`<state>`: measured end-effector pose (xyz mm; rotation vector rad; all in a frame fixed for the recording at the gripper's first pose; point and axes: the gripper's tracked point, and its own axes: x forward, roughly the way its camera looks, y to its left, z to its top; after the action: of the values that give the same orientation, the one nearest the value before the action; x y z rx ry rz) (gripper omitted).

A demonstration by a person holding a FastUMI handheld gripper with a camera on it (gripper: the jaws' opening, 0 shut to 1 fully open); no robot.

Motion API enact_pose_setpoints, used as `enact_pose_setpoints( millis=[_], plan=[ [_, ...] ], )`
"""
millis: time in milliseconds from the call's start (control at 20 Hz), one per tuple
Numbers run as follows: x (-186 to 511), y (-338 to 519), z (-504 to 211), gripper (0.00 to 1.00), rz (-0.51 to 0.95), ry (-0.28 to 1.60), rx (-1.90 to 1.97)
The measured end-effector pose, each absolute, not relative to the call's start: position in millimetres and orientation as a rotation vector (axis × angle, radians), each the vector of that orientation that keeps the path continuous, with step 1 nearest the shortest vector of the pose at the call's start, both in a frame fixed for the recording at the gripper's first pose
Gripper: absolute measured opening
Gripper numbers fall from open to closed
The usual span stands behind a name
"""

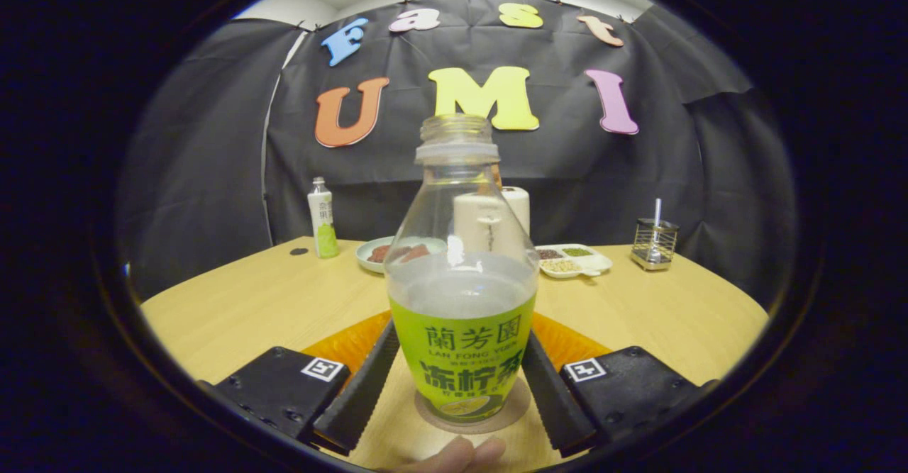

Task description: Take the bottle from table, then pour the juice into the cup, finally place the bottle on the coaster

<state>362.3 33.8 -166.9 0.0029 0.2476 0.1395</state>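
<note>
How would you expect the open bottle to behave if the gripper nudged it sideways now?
The bottle looks tall and narrow-necked, so it may tip. It has no cap and is part full, so liquid could slosh out. The gripper fingers flank it on the coaster, whose edge might catch it.

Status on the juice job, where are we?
Near the end. Done, by the look: the bottle is uncapped, only part full, and stands upright on the round coaster. In hand: the gripper has its fingers against the bottle's sides. Left: let go and back away. I cannot confirm the pour.
</note>
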Motion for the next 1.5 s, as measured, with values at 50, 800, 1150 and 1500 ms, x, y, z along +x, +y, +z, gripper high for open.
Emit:
enact_pose_setpoints(
  millis=[50, 800, 1150, 1500],
  plan=[
    [359.8, 34.0, -165.8, 0.98, 0.139, 0.239, 0.003],
    [305.2, 37.8, -94.8, 0.98, 0.091, 0.091, -0.070],
    [265.6, 21.4, -75.1, 1.00, 0.037, 0.092, -0.061],
    [187.6, -20.1, -70.4, 1.00, -0.066, 0.076, -0.120]
  ],
)
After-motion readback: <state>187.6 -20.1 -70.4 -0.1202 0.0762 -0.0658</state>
